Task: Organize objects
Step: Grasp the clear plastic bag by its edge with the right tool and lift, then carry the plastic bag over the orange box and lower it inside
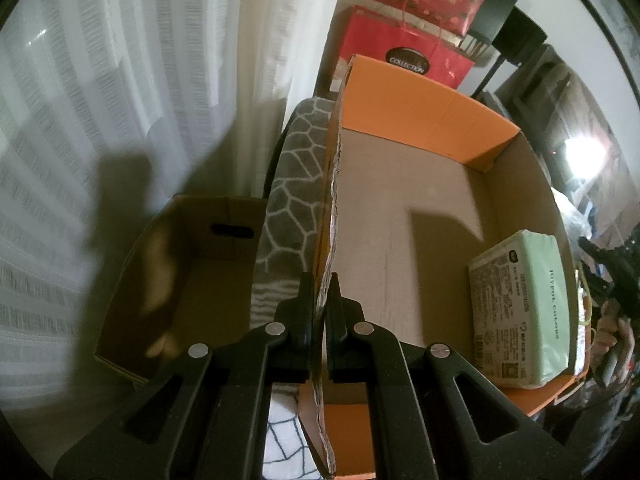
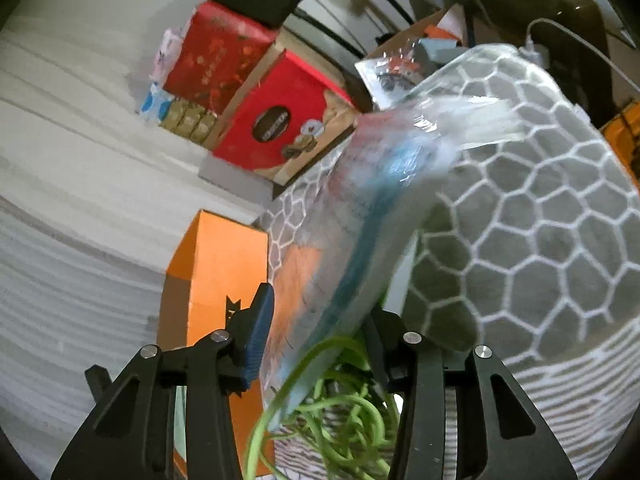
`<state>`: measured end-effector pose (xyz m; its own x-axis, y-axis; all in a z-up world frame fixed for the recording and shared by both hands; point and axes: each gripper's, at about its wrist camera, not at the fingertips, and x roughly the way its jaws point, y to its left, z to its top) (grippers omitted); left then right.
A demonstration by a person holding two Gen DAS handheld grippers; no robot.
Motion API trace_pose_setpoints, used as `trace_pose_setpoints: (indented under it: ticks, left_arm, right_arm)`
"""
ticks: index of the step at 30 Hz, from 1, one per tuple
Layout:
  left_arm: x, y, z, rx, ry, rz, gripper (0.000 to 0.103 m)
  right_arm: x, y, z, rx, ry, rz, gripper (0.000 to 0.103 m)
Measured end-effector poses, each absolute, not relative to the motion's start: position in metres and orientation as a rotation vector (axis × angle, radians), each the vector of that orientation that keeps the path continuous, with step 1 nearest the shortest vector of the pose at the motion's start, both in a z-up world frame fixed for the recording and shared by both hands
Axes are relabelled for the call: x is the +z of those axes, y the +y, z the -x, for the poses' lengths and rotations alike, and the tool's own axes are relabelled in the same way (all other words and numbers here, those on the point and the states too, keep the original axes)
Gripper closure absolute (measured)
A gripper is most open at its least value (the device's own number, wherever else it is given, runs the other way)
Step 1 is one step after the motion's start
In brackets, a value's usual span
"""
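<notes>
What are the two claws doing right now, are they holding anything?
Left claw: closed on the cardboard box flap.
Right claw: a clear plastic packet sits between its fingers; a firm grip cannot be told.

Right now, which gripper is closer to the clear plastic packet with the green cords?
Right. The right gripper has the plastic packet between its fingers, green cords hanging below. The left gripper is clamped on the orange box's torn wall, away from the packet.

An open orange cardboard box (image 1: 420, 92) holds a pale green wrapped pack (image 1: 528, 308) lying flat at its right. A clear plastic packet (image 2: 360, 240), blurred, stands tilted beside green cord (image 2: 344, 400).
</notes>
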<state>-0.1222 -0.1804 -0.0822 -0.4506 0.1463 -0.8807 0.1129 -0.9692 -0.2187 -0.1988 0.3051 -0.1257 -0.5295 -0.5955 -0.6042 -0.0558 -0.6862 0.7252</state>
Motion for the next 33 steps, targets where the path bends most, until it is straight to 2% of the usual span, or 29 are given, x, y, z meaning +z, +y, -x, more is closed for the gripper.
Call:
trace_pose_setpoints:
  ticks: [7,9,12,15,21,33]
  left_arm:
    - [-0.082,-0.18,0.123,2.629,-0.384,1.638,0.099]
    - [-0.082,-0.18,0.122,2.63,-0.385,1.637,0.099]
    - [-0.082,-0.18,0.123,2.63,-0.385,1.638,0.099]
    - [-0.082,-0.18,0.123,2.629,-0.385,1.638,0.099]
    - [-0.082,-0.179,0.123,2.629,-0.385,1.638,0.099]
    - [-0.081,-0.176,0.122,2.626,-0.383,1.643,0.099]
  right_arm:
    - [-0.138,0.286,0.214,-2.253,-1.015,-1.348,0.061]
    - [-0.14,0.286,0.215,-2.254,-1.023,-1.356,0.073]
    - [-0.133,0.289,0.21,-2.261,-1.046,-1.291,0.082]
    - [-0.122,0.29,0.207,-2.276,-1.039,-1.245,0.086]
    - [-0.101,0.294,0.202,-2.271,-1.059,-1.199,0.09]
    - [-0.065,0.297,0.188,-2.229,-1.069,-1.16,0.091]
